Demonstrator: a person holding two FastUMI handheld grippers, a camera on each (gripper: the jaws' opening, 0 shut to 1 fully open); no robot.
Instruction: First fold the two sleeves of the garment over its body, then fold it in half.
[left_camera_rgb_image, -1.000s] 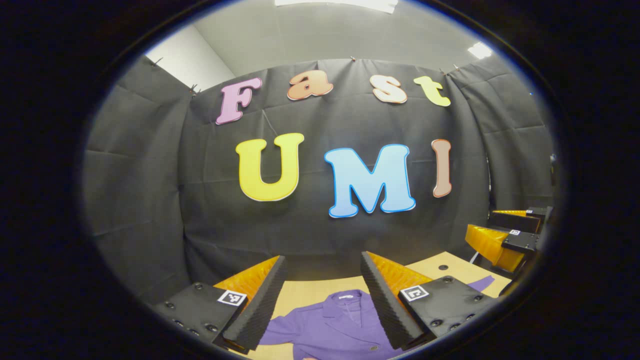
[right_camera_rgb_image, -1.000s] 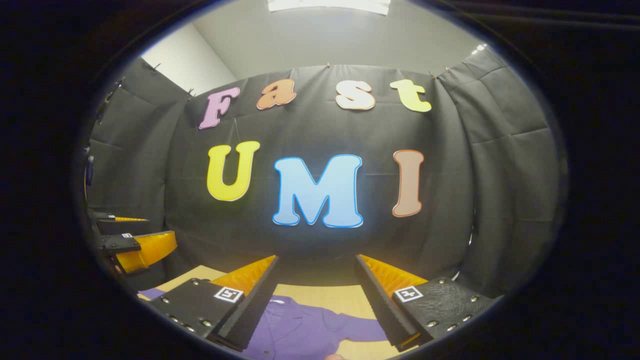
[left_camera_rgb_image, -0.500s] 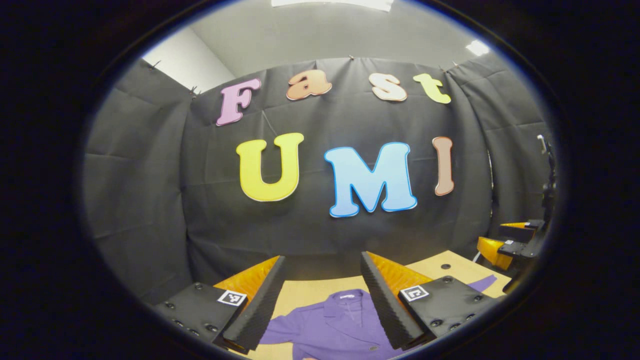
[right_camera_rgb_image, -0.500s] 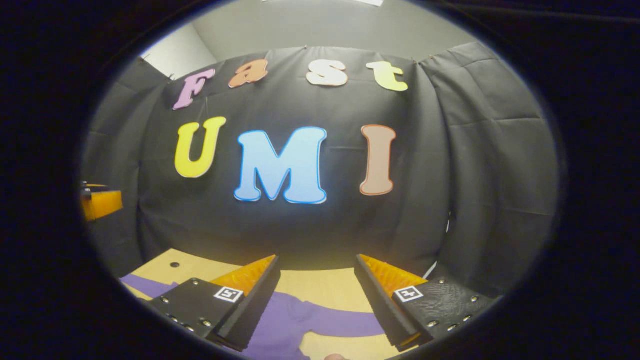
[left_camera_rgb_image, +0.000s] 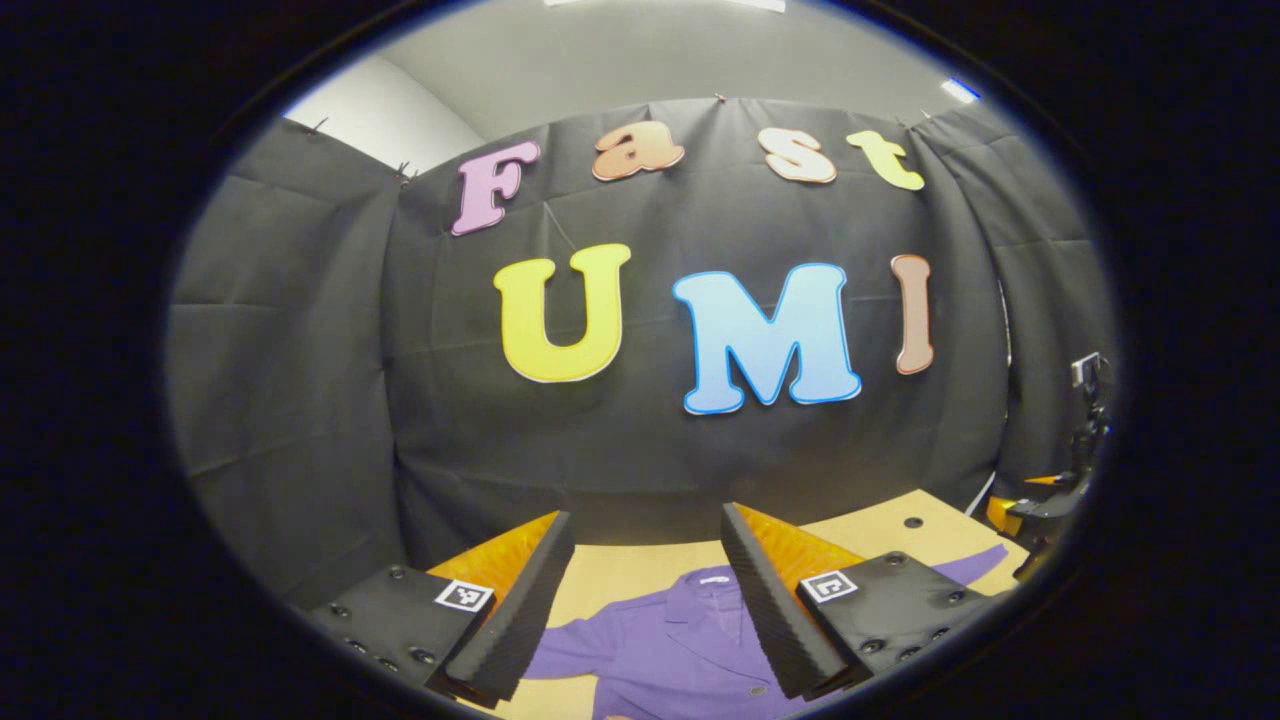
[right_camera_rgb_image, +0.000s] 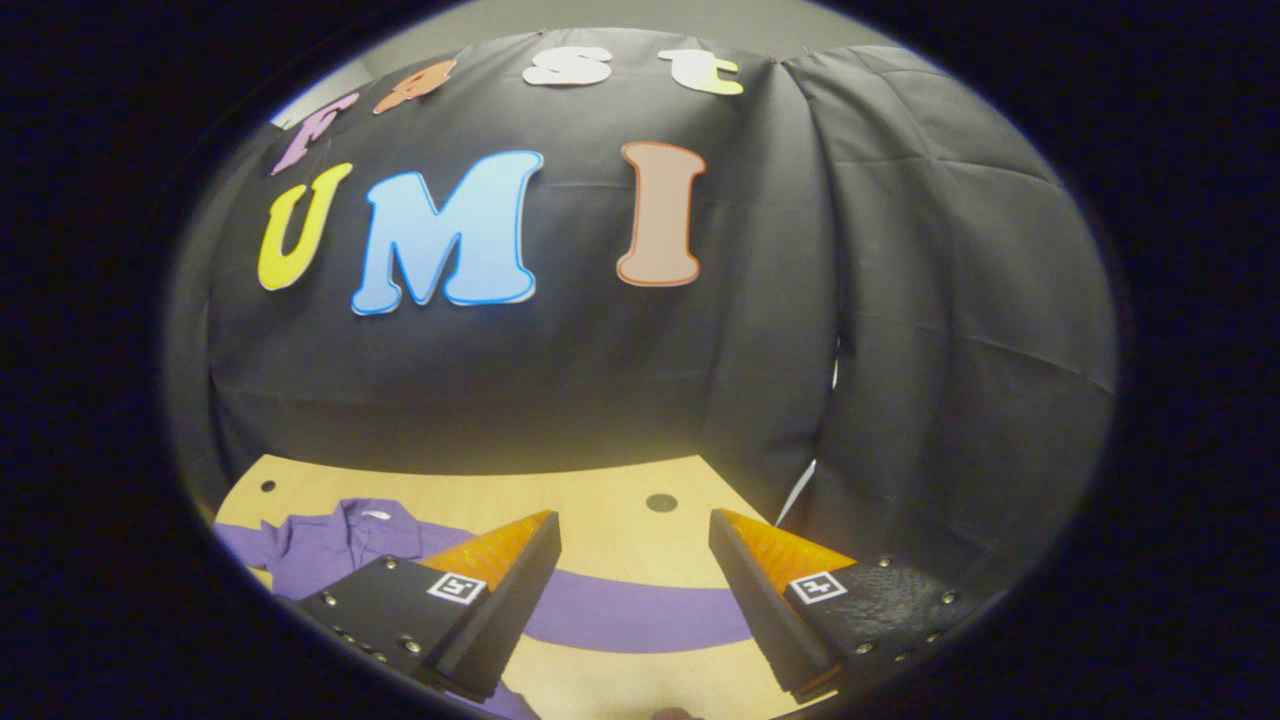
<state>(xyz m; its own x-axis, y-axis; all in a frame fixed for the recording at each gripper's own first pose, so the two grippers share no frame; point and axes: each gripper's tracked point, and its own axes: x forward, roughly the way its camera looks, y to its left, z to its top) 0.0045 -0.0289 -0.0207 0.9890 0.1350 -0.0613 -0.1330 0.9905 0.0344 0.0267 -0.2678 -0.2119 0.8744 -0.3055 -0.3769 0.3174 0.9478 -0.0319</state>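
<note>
The left hand-held gripper (left_camera_rgb_image: 645, 600) hangs above the tabletop (left_camera_rgb_image: 640, 565) with fingers apart, over the collar of the purple garment (left_camera_rgb_image: 670, 650) lying flat. The right hand-held gripper (right_camera_rgb_image: 635, 600), also spread and holding nothing, hangs over the outstretched sleeve (right_camera_rgb_image: 640, 612).

- Black cloth wall (left_camera_rgb_image: 300, 380) hangs in creased panels across the far side of the booth and wraps round both sides; in the right gripper view it falls in deep folds (right_camera_rgb_image: 960, 330) at right.
- Small clips (left_camera_rgb_image: 405, 170) pin the cloth along its top edge.
- Above the cloth, a plain pale wall (left_camera_rgb_image: 390, 105) and a grey ceiling (left_camera_rgb_image: 650, 50).
- Bright ceiling lights (left_camera_rgb_image: 958, 90) near the top.
- A light wooden table (right_camera_rgb_image: 600, 510) with small dark round holes (right_camera_rgb_image: 661, 502) stands against the cloth.
</note>
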